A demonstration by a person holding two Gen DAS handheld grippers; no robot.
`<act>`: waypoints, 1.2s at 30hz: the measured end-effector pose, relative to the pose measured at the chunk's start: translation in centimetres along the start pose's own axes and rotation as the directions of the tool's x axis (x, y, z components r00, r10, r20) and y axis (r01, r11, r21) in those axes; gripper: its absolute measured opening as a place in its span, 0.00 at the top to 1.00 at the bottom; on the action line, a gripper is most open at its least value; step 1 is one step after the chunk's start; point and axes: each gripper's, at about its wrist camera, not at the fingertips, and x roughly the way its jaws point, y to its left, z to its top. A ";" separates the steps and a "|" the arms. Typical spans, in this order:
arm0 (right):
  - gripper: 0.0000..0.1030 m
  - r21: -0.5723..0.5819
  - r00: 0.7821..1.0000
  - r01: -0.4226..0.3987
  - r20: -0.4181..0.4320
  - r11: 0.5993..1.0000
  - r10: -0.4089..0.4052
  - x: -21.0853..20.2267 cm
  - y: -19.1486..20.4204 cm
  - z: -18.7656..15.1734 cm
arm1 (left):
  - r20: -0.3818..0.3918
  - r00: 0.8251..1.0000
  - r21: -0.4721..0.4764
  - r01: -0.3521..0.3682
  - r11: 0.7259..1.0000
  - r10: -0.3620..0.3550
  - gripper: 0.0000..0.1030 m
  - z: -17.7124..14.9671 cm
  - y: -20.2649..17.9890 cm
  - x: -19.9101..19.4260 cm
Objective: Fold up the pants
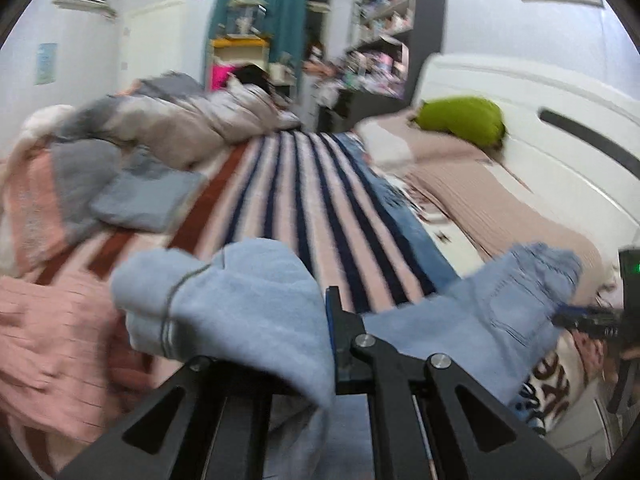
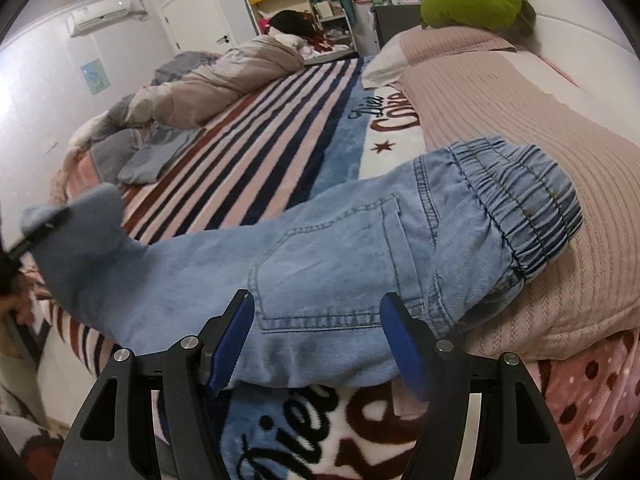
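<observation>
Light blue denim pants (image 2: pixel 352 248) with an elastic waistband lie across the striped blanket (image 2: pixel 256 128) on the bed, waistband resting on a pink pillow (image 2: pixel 520 128). My left gripper (image 1: pixel 320 320) is shut on the leg end of the pants (image 1: pixel 240 300), lifted off the bed; it shows at far left in the right wrist view (image 2: pixel 40 232). My right gripper (image 2: pixel 316 344) is open, its blue pads (image 2: pixel 232 340) on either side of the hip part near the back pocket. It appears at far right in the left wrist view (image 1: pixel 592 320).
A crumpled grey and beige duvet (image 2: pixel 208 88) lies at the bed's far left. A folded grey cloth (image 2: pixel 156 160) lies on the blanket. A green plush (image 2: pixel 476 0) sits on the pillows by the white headboard (image 1: pixel 540 128). A pink cloth (image 1: pixel 52 340) lies at near left.
</observation>
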 end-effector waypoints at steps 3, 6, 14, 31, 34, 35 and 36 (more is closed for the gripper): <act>0.40 0.007 1.000 -0.027 0.014 1.000 0.027 -0.4 0.2 -0.1 | -0.081 0.996 0.024 0.046 0.999 -0.044 0.96 -1.6 -3.0 2.9; 0.40 0.012 0.999 -0.044 0.018 0.999 0.043 -0.7 0.1 -0.3 | -0.161 0.984 0.048 0.081 0.996 -0.072 0.96 -3.2 -5.2 5.5; 0.40 0.038 0.999 -0.054 0.011 0.998 0.053 -0.8 -0.4 -0.9 | -0.266 0.956 0.099 0.155 0.983 -0.124 0.35 -5.8 -8.2 7.0; 0.37 0.039 0.957 -0.281 -0.060 0.959 0.283 4.5 7.9 -0.3 | -0.081 0.996 -0.084 0.020 0.996 -0.027 0.26 -5.3 2.7 -2.3; 0.37 0.032 0.956 -0.279 -0.084 0.960 0.281 6.5 10.0 -0.5 | -0.091 0.996 -0.125 -0.009 0.992 -0.002 0.26 -6.5 4.9 -2.0; 0.37 0.026 0.960 -0.264 -0.091 0.964 0.265 7.1 10.5 -0.5 | -0.096 0.995 -0.141 -0.007 0.990 -0.007 0.26 -7.0 5.6 -2.0; 0.37 0.019 0.964 -0.245 -0.097 0.969 0.246 7.7 10.9 -0.7 | -0.100 0.995 -0.157 -0.002 0.988 -0.014 0.26 -7.4 6.1 -1.8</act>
